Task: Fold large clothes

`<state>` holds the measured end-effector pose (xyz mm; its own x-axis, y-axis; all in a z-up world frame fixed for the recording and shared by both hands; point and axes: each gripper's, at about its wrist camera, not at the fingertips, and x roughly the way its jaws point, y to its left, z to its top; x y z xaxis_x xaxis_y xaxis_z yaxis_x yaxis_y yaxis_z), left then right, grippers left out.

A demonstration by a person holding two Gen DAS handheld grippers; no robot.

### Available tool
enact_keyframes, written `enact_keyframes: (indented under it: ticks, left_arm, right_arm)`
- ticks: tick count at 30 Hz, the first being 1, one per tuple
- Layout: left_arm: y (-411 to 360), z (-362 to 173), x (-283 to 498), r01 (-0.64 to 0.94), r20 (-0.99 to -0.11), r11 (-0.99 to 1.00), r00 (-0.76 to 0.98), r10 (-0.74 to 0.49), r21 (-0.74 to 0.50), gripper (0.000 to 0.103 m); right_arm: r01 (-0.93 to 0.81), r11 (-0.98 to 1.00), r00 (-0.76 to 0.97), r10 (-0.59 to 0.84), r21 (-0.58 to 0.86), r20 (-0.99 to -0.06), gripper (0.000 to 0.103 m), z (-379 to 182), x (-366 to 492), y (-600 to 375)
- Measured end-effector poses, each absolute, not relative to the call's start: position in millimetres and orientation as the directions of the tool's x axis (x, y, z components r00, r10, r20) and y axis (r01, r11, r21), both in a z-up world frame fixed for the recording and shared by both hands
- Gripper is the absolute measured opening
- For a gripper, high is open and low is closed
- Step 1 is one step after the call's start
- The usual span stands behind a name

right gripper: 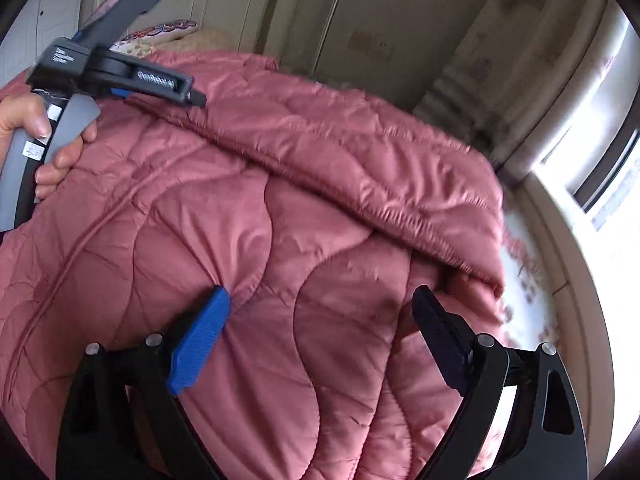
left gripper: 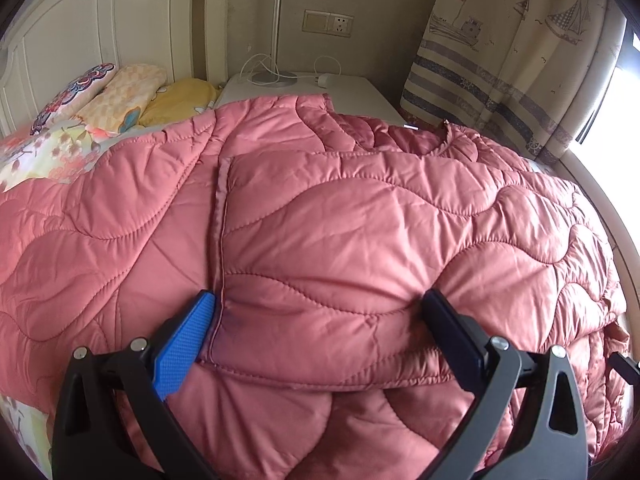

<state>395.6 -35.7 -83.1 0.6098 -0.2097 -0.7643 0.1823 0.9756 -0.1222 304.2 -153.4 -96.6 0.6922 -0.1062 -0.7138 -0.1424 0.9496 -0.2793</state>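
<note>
Left wrist: one pink coat (left gripper: 320, 220) on the bed, collar at 1 o'clock, long axis 7 to 1; three pillows (left gripper: 120, 92) at 10. Left gripper (left gripper: 320, 300) fingers spread wide over the folded flap.
Right wrist: coat (right gripper: 280, 220) fills the view, fold edge running 10 to 4. Right gripper (right gripper: 320, 300) fingers spread, nothing pinched. One hand (right gripper: 48, 140) at 9 holds the left gripper (right gripper: 120, 72).

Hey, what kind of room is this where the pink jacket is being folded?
Almost certainly a bedroom. The pink quilted jacket lies on a bed with a white headboard and pillows; beside it stands a white nightstand, and a sailboat-print curtain hangs by the window.
</note>
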Motion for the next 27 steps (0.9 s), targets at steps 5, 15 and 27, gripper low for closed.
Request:
enact_keyframes:
  ticks: [5,15,27]
  left_arm:
    - [-11.3,-71.7,364.9,0.145,-0.733,0.975,0.643,-0.222,-0.168,0.101]
    - [160.0,-43.7,277.6,-0.241,-0.623,0.842,0.770,-0.136,-0.482,0.101]
    - [261.8,-80.0,314.7,-0.338,-0.594,0.660,0.778,-0.205,-0.671,0.099]
  right_arm:
    - [-0.141,0.951,0.693,-0.103,-0.274,-0.714,0.088,-100.1,293.9,-159.7]
    - [-0.150,0.963,0.677,-0.066,-0.226,-0.733,0.089,-96.8,291.4,-156.3]
    - [-0.161,0.971,0.662,-0.025,-0.175,-0.749,0.089,-96.2,287.9,-160.0]
